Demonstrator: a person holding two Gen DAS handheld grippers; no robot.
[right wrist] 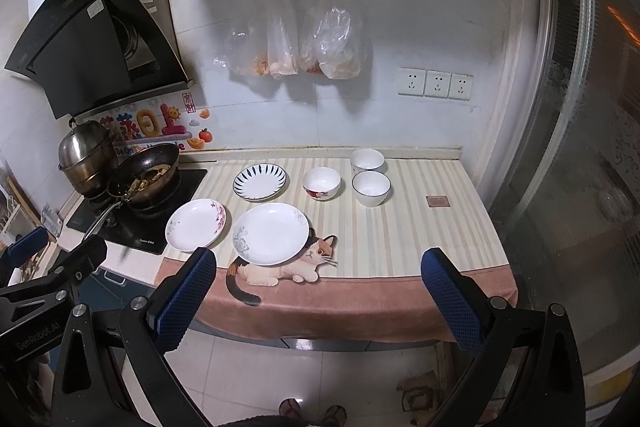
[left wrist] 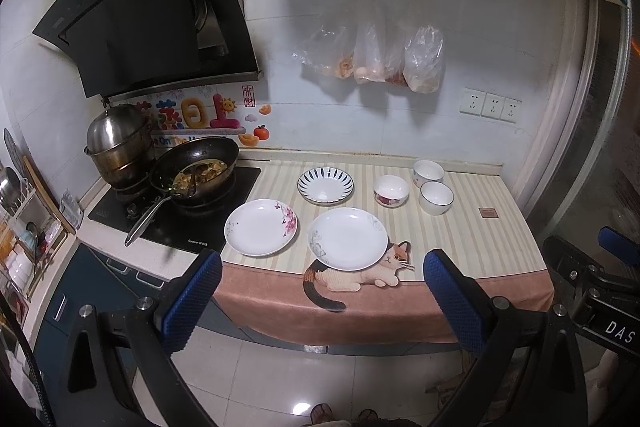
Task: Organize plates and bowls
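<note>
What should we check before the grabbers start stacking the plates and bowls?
1. Left gripper open and holding nothing: ok.
2. Right gripper open and holding nothing: ok.
3. Three plates lie apart, none stacked: pink-flower plate, grey-flower plate, blue-striped plate: ok.
4. Three bowls upright and looking empty: red-flower bowl, back bowl, front bowl: ok.
5. Grey-flower plate safely on the counter: ok, but it sits nearest the front edge of the striped cloth, so lift it gently.
6. Wok with food beside the pink-flower plate; whether it is hot: cannot tell.
</note>
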